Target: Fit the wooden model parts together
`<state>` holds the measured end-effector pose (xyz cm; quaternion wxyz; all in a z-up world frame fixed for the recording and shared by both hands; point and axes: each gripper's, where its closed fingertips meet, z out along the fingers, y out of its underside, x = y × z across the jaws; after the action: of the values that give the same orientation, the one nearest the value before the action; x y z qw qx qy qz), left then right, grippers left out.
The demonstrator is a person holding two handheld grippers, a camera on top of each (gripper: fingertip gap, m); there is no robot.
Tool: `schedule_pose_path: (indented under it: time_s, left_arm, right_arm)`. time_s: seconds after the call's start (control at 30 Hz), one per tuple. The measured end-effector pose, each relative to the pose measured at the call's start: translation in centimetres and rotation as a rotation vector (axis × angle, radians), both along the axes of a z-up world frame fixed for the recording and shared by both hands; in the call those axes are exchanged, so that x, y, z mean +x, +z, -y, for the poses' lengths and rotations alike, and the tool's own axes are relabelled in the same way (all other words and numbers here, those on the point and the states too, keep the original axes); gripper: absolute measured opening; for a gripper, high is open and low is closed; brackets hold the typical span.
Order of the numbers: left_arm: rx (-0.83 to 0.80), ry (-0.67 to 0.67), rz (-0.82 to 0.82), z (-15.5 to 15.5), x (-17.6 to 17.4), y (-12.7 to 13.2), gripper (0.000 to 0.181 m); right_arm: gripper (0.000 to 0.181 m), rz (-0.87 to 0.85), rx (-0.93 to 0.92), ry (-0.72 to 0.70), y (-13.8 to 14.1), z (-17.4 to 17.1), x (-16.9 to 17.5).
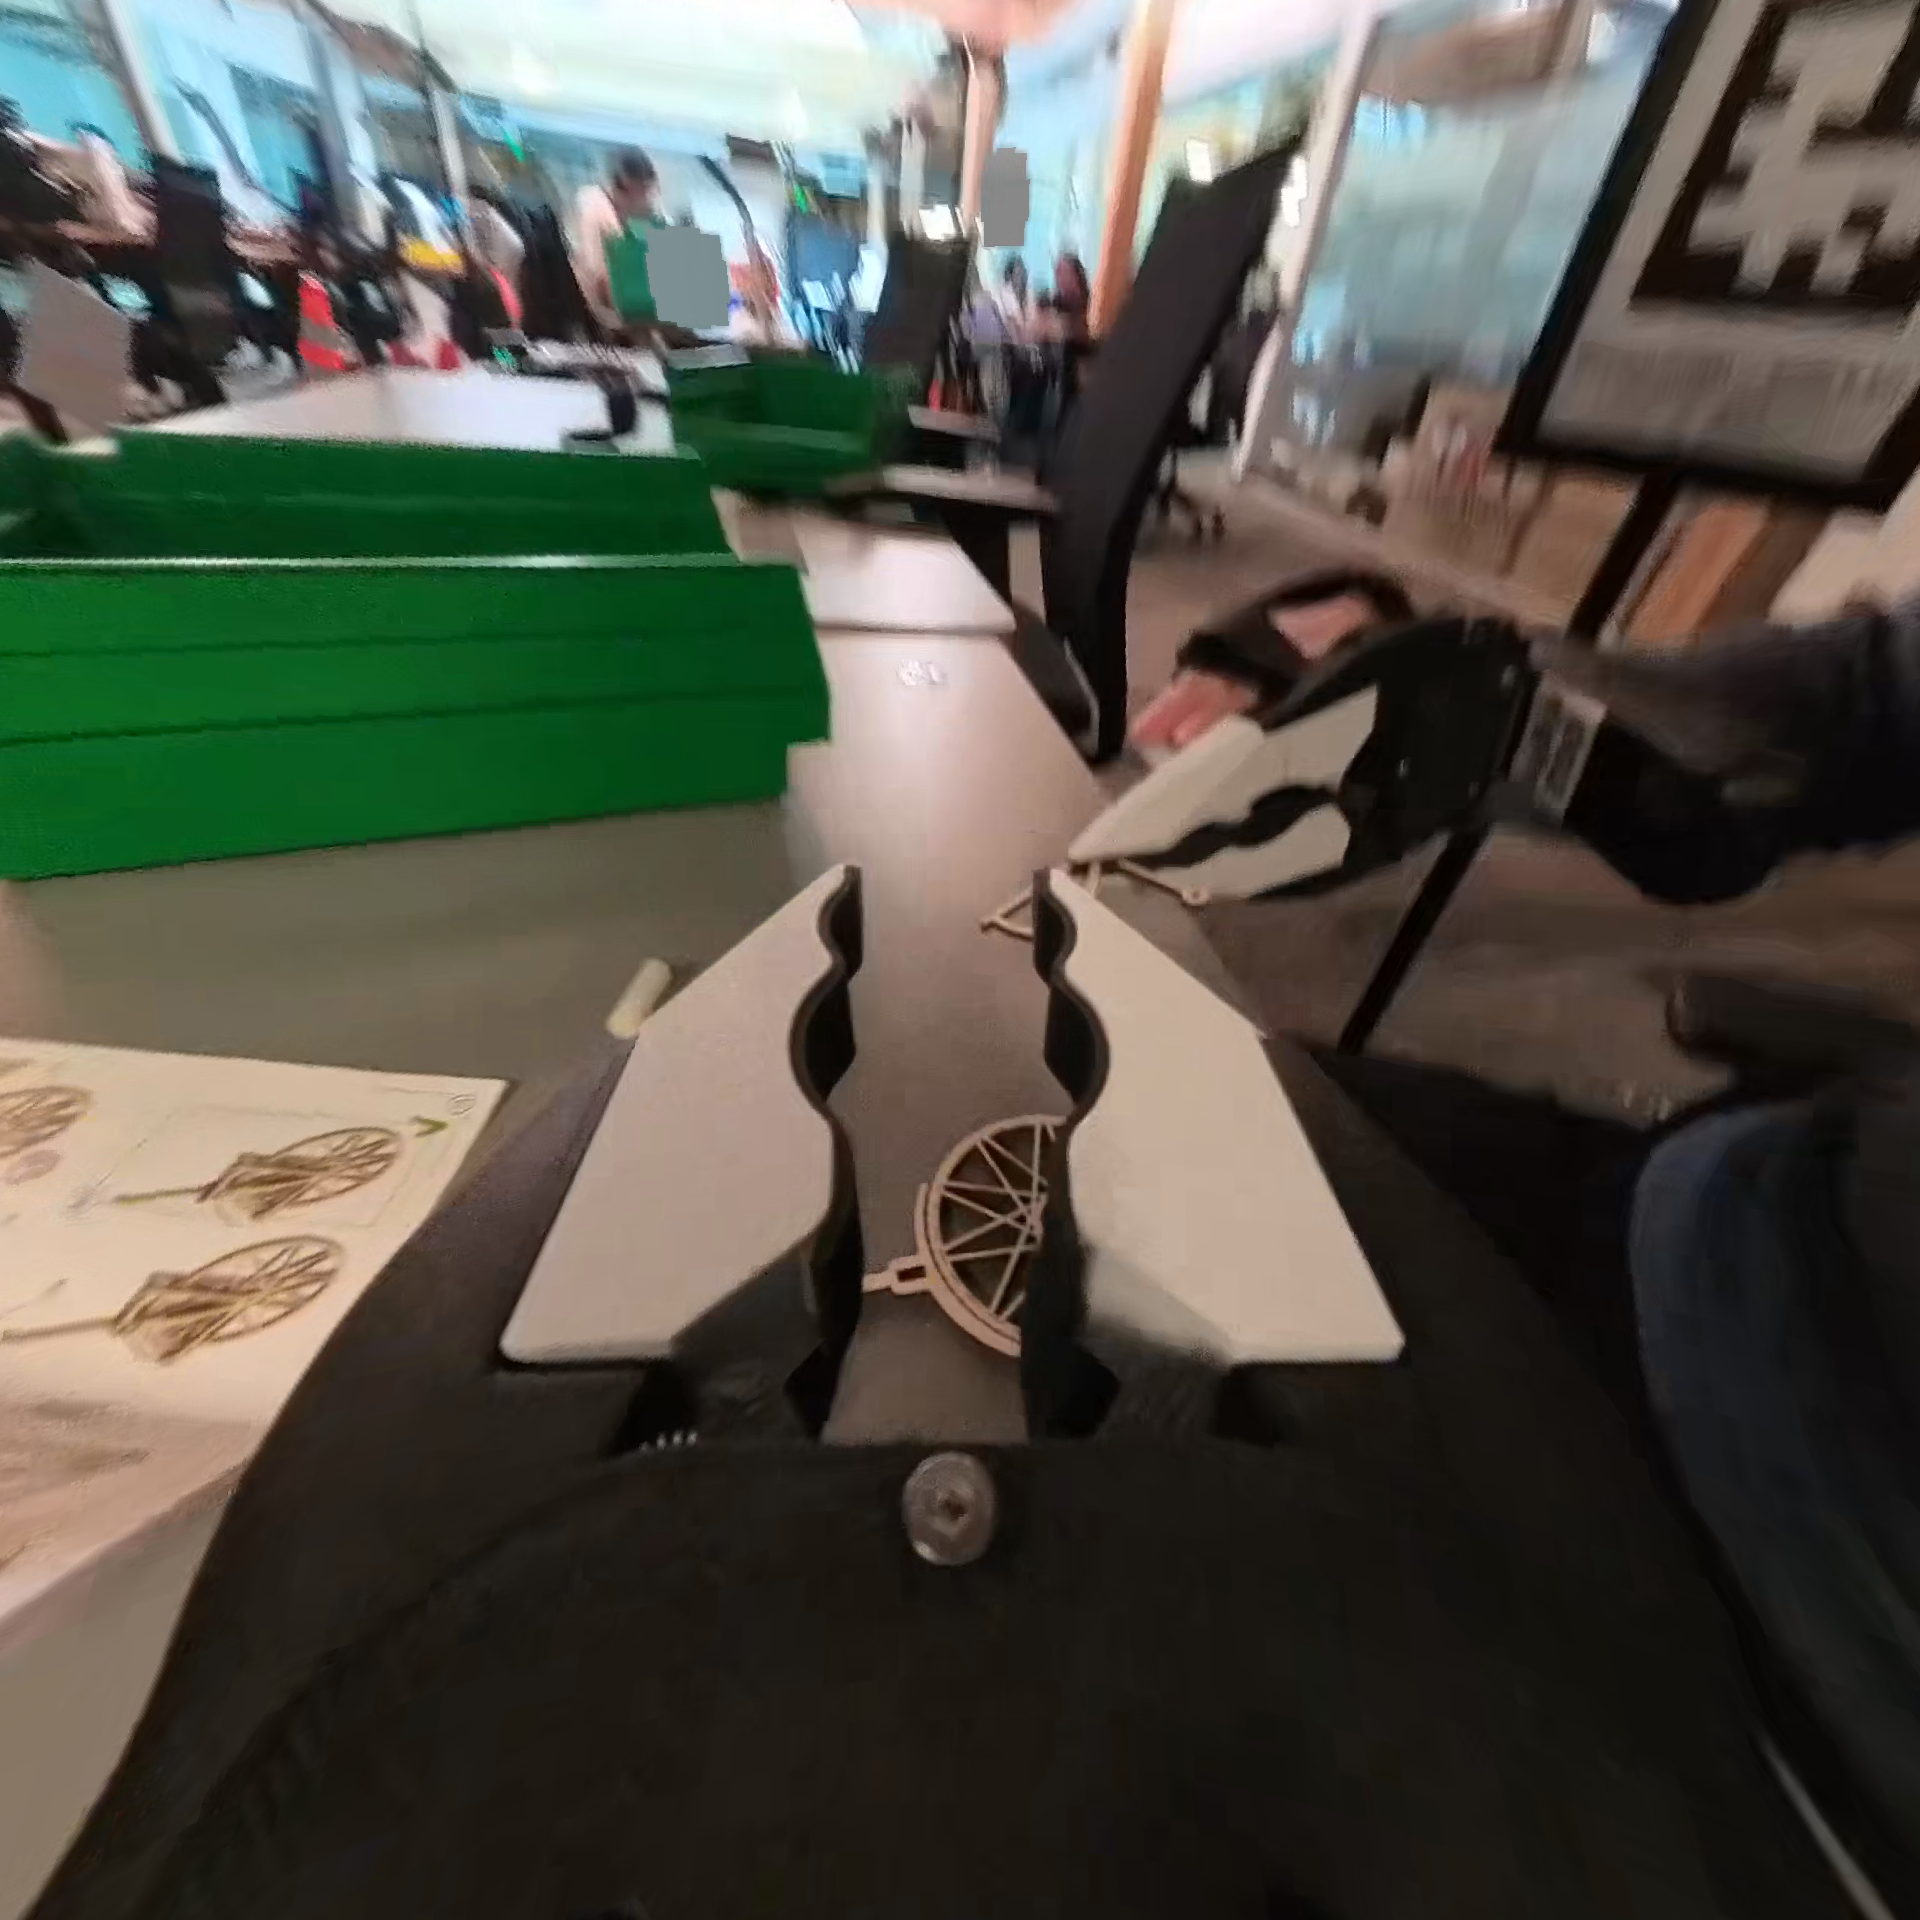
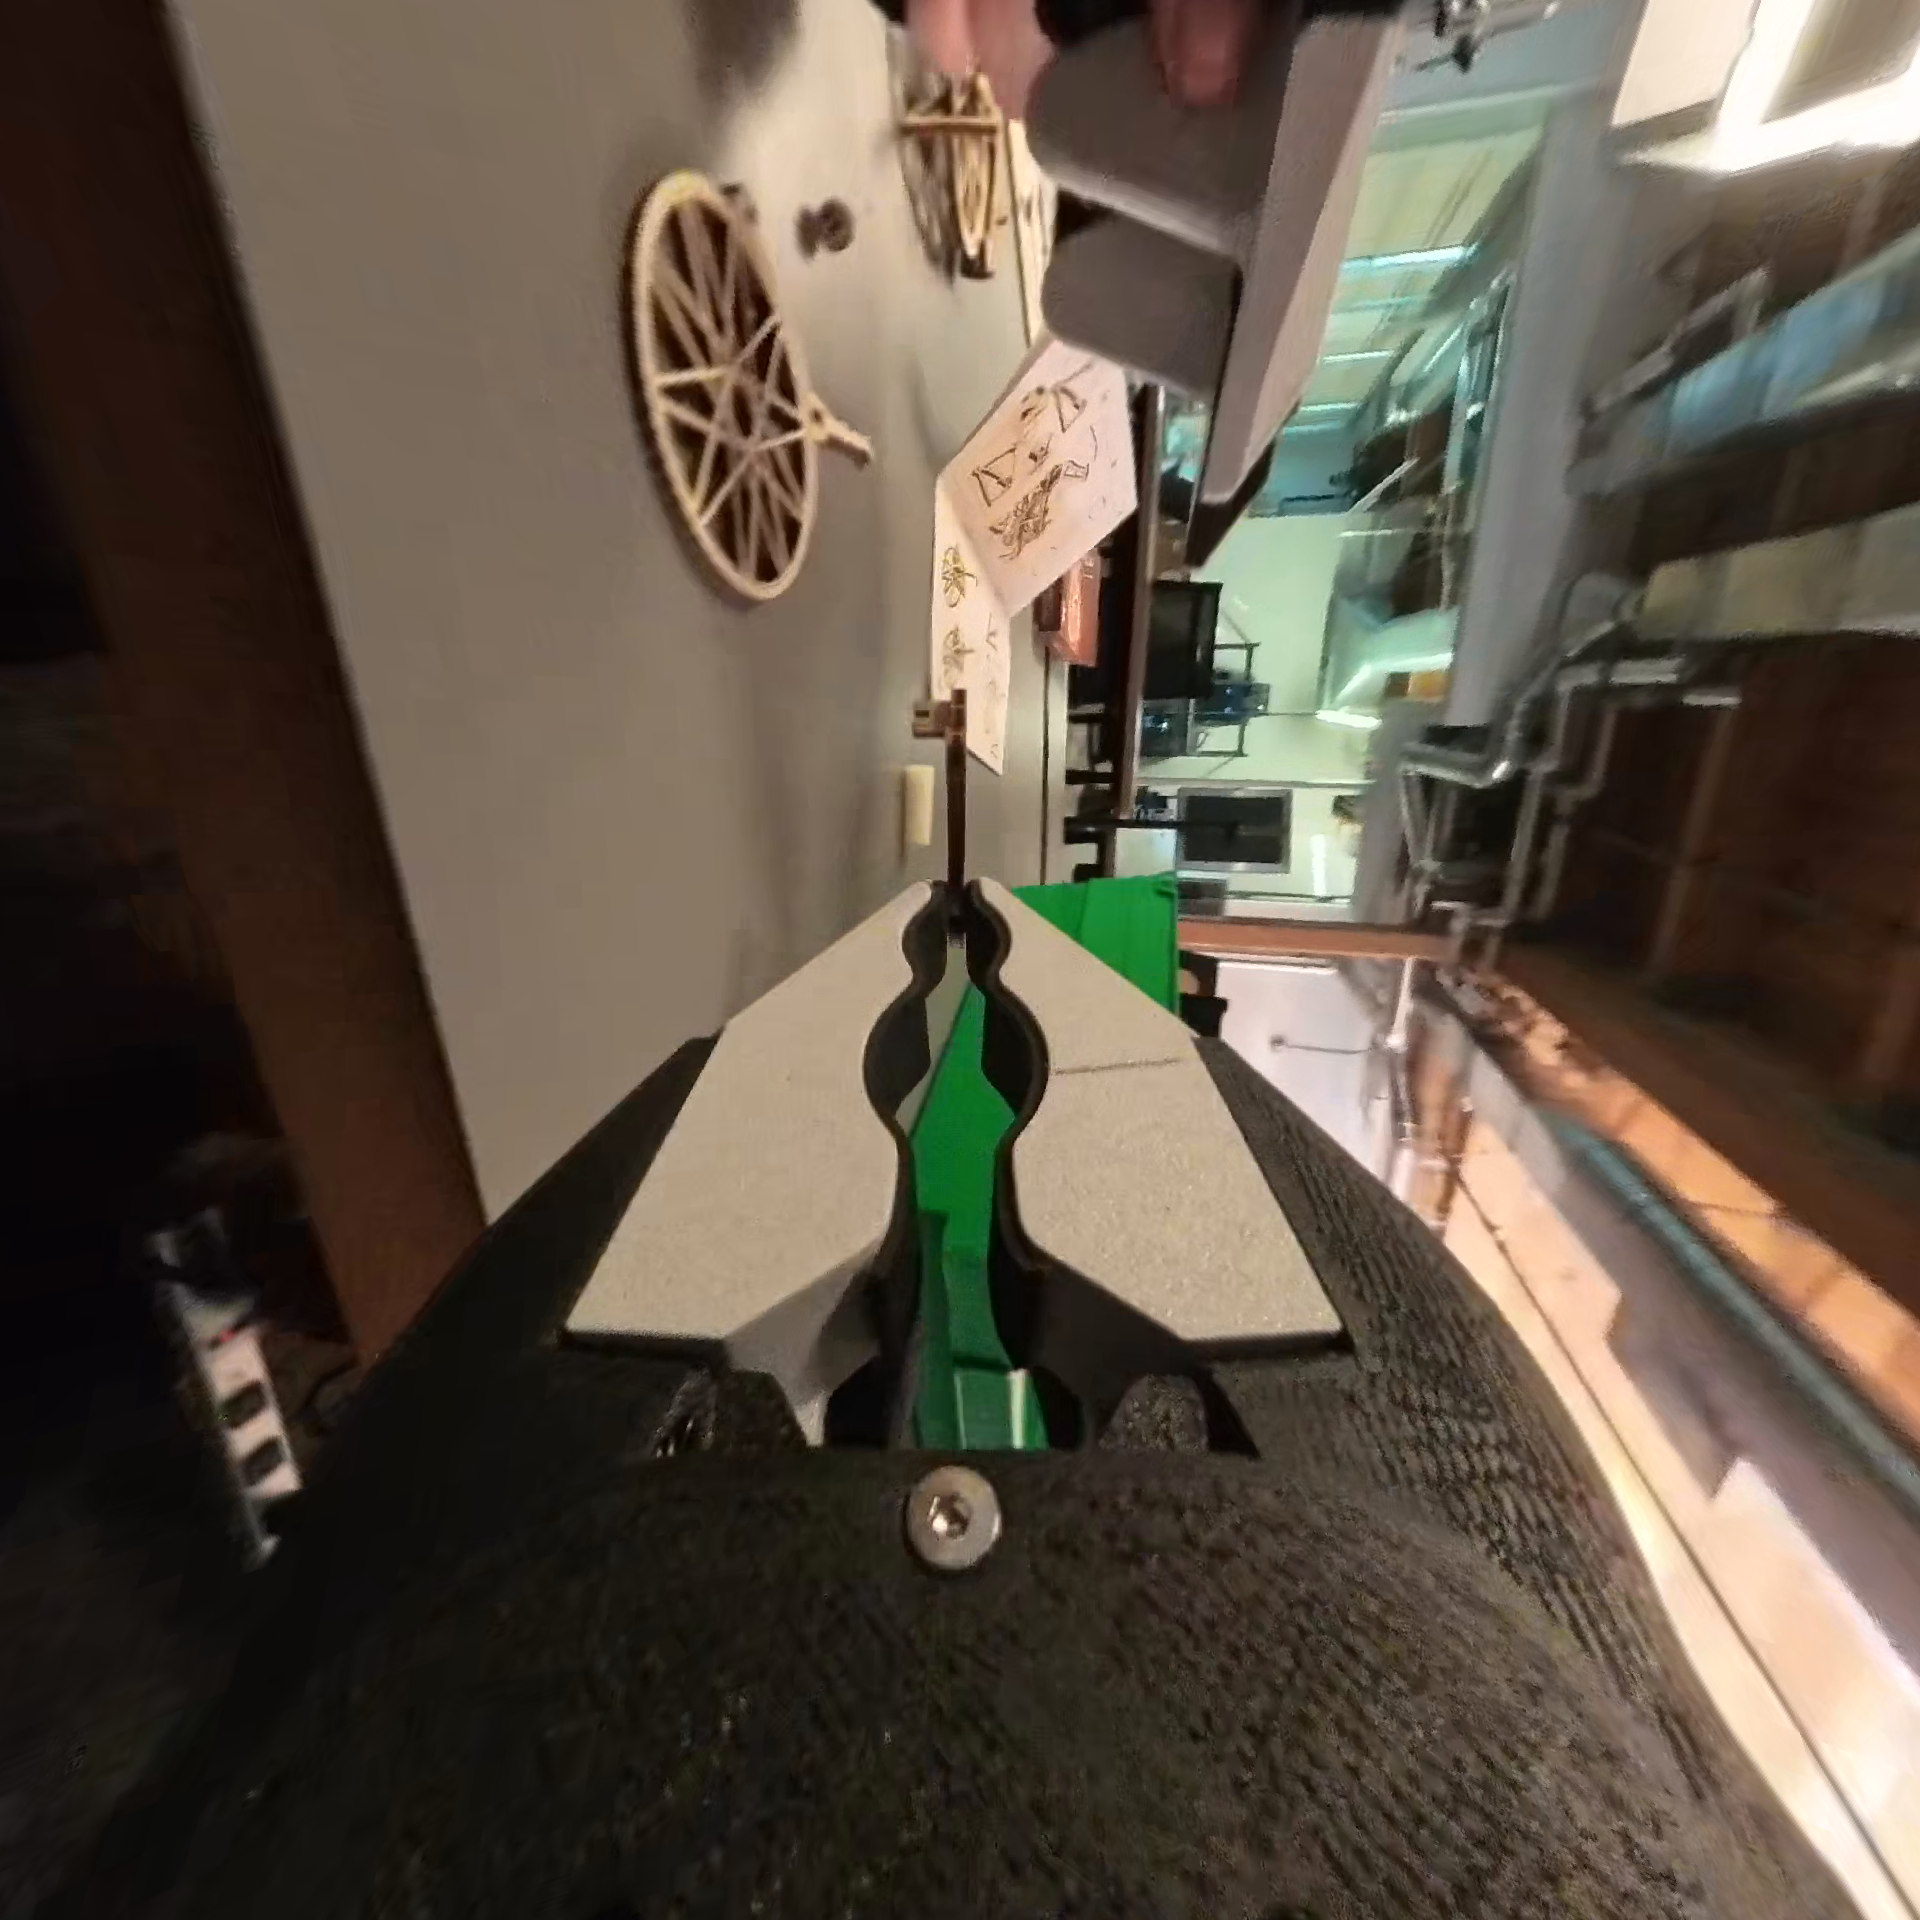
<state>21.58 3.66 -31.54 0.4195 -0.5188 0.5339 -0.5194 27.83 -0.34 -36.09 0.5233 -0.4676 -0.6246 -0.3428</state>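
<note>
Pale spoked wooden wheel with short side tab [image 1: 987, 1242] lies flat on the grey table [image 1: 935, 748], seen between the left gripper [image 1: 951, 914] fingers; jaws spread, empty, likely lining up to grasp it. Right gripper [image 2: 958, 891], rolled on its side, tips pressed on a thin dark wooden strut [image 2: 954, 790], presumably kept clear for insertion. Printed instruction sheet [image 1: 208, 1195] left, stacked green trays [image 1: 395, 665] behind; neither obstructs.
</note>
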Motion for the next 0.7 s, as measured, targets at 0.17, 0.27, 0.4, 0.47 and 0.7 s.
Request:
schedule_pose_path:
  time_s: [0.17,0.27,0.4,0.47,0.7]
  left_arm:
    - [0.138,-0.141,-0.206,3.4,2.8,-3.6,0.052]
    - [0.144,-0.208,-0.260,4.5,3.7,-4.4,0.061]
    - [0.156,-0.269,-0.297,5.1,4.4,-4.8,0.054]
    - [0.148,-0.298,-0.333,5.4,4.5,-5.3,0.047]
    - [0.175,-0.306,-0.439,4.8,4.7,-6.9,0.030]
  right_arm:
    - [0.000,0.069,0.047,0.018,-0.7,0.7,0.4]
    - [0.000,0.107,0.092,0.049,-0.4,1.1,0.0]
    - [0.000,0.121,0.129,0.081,-0.2,1.3,-0.5]
    - [0.000,0.123,0.141,0.091,-0.2,1.2,-0.7]
    - [0.000,0.128,0.114,0.098,-1.0,0.7,-0.6]
